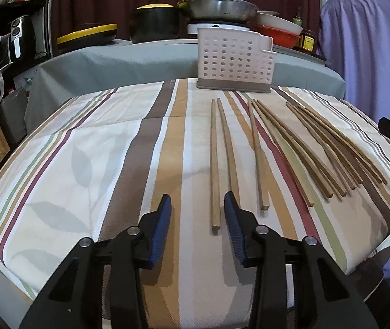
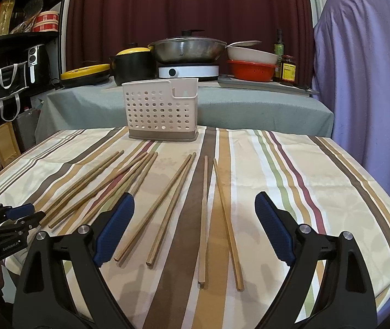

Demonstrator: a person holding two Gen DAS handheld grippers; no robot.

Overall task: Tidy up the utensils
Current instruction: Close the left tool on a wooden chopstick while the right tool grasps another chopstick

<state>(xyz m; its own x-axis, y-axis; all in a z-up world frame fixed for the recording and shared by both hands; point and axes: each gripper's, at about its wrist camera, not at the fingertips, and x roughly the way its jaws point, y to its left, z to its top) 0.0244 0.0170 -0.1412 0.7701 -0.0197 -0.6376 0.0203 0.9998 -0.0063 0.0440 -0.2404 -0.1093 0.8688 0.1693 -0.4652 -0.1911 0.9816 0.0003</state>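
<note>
Left tongs (image 1: 197,205): seen nearest in the left wrist view, parted to a narrow gap with nothing pressed between the pads; the butt of the leftmost chopstick (image 1: 214,164) lies on the cloth in the gap (a second one sits just beside the right pad).
Right tongs (image 2: 195,219): spread wide and empty, poised above the near ends of four chopsticks.
Chopsticks (image 2: 167,208): about a dozen are laid flat on the striped counter (image 2: 332,181), fanned in loose pairs and one bundle, tips pointing away.
Utensil holder (image 2: 159,109): stands upright at the far edge of the counter, beyond the tips; no chopsticks are seen in it.
Step in hand: the first pick-up is judged to be under way, nothing sorted yet.
Next move: one stick should be closed on squarely near its butt, lifted, tilted upright and dropped into the holder.
</note>
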